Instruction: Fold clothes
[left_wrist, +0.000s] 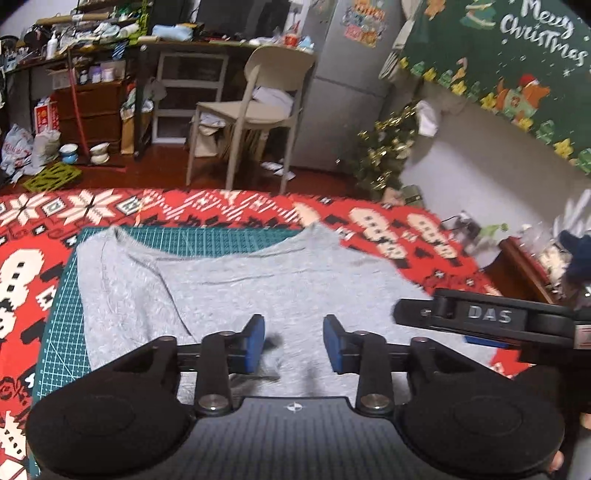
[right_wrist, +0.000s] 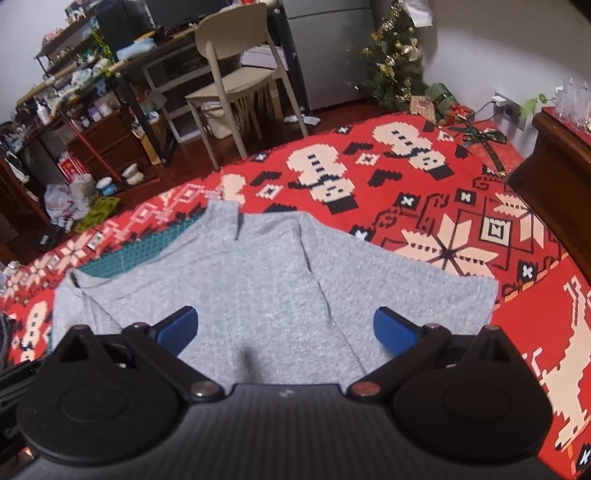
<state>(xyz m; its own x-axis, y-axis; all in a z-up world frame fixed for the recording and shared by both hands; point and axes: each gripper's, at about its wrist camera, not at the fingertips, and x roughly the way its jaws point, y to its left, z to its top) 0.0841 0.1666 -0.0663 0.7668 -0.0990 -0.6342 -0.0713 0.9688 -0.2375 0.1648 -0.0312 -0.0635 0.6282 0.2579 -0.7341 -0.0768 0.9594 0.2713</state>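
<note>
Grippers (left_wrist: 294, 341) (right_wrist: 286, 328) spread above grey sweater (left_wrist: 236, 291)

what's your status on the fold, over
Left gripper open, right gripper open, both above cloth. Grey top flat on green mat, nothing gripped. Nothing in the way.

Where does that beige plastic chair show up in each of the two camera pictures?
Left wrist view: the beige plastic chair stands upper centre, beyond the grey knitted garment.
Right wrist view: the chair stands top centre-left.
Shared landmark: the small decorated Christmas tree, right of the chair.
</note>
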